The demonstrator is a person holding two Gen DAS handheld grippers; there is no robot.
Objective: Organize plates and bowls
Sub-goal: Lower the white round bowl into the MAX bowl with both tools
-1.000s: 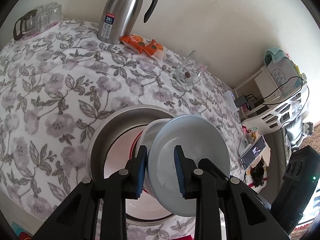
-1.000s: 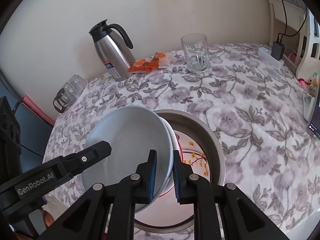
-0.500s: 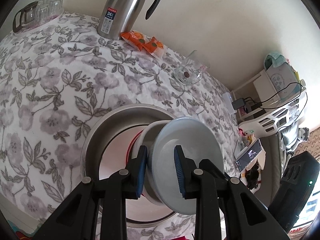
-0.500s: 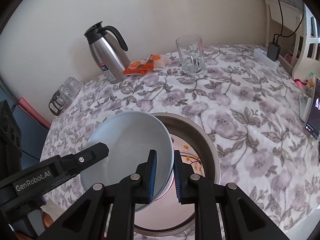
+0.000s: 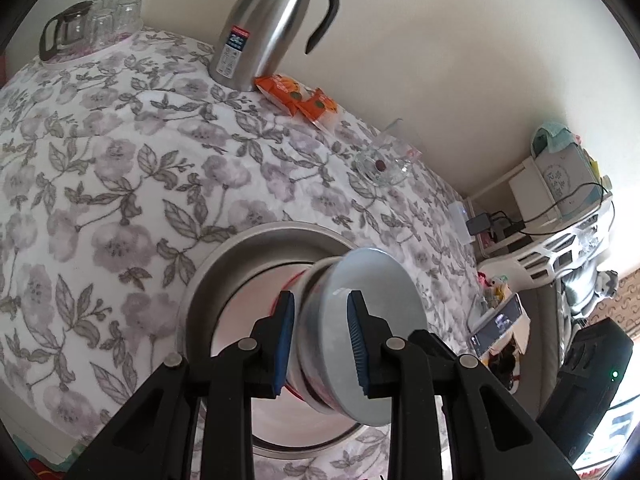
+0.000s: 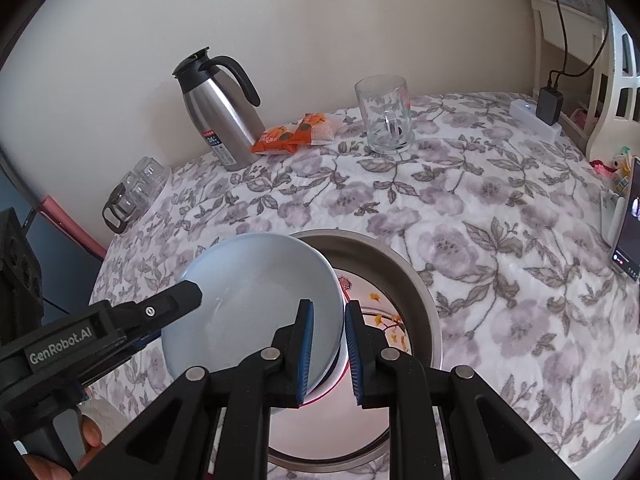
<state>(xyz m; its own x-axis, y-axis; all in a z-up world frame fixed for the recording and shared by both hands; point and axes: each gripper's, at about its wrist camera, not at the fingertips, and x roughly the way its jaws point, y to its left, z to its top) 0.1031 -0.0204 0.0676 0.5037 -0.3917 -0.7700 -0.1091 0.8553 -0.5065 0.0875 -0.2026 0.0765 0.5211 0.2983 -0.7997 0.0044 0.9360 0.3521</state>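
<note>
You see a plain cream wall [image 6: 320, 20] behind the tabletop [image 6: 500, 240], which carries a cloth with grey and mauve flowers. Soft daylight falls on it. At the far right corner of the tabletop stands a white shelf unit [image 5: 560, 196] with black cables [image 6: 568, 40] hanging down. Below the right edge you see a patterned brown floor [image 5: 616, 300].

Both wrist views close, opposite sides, sharing bowls [image 5: 360, 336], basin [image 6: 416, 280]
</note>
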